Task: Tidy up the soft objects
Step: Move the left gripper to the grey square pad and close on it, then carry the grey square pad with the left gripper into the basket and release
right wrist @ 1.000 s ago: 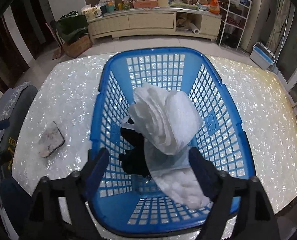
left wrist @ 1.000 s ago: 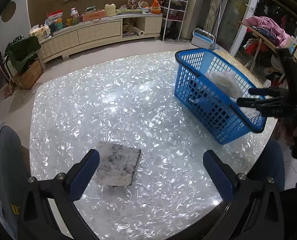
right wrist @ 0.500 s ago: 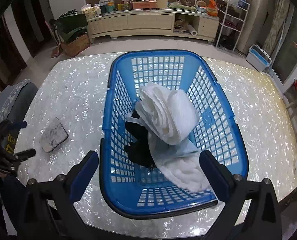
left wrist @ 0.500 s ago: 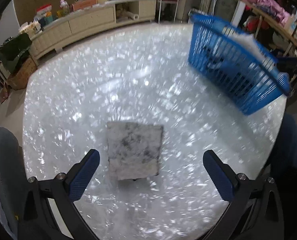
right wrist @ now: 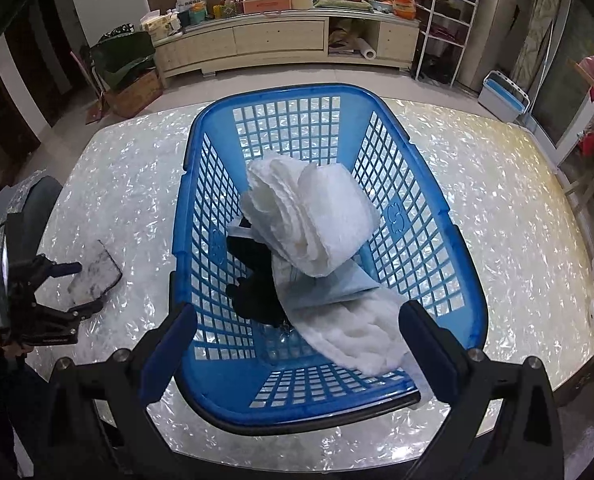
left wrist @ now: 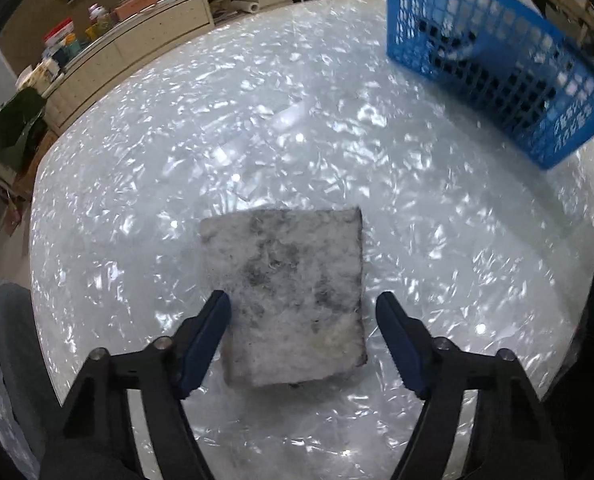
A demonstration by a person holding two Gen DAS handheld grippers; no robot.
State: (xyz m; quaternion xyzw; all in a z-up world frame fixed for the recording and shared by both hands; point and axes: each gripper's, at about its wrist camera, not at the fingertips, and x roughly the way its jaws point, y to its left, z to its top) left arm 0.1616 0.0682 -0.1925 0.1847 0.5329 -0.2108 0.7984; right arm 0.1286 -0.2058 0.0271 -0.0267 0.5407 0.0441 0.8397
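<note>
A grey-and-white mottled soft pad (left wrist: 287, 292) lies flat on the shiny table; it also shows in the right wrist view (right wrist: 95, 274). My left gripper (left wrist: 303, 318) is open, its fingers on either side of the pad's near end, not closed on it. A blue basket (right wrist: 393, 220) holds a folded white cloth (right wrist: 317, 222), a black soft item (right wrist: 257, 280) and a light blue cloth (right wrist: 329, 286). My right gripper (right wrist: 297, 344) is open and empty above the basket's near rim. The basket shows at the upper right of the left wrist view (left wrist: 493, 52).
The pearly white table (left wrist: 257, 120) has its edge close on my side. A grey chair (left wrist: 13, 360) stands at its left. A long cabinet (right wrist: 257, 40) with clutter and a wire rack (right wrist: 445, 20) line the far wall.
My left gripper has moved forward and down to the mottled pad, which now sits between its fingers. My right gripper has pulled back a little from the basket.
</note>
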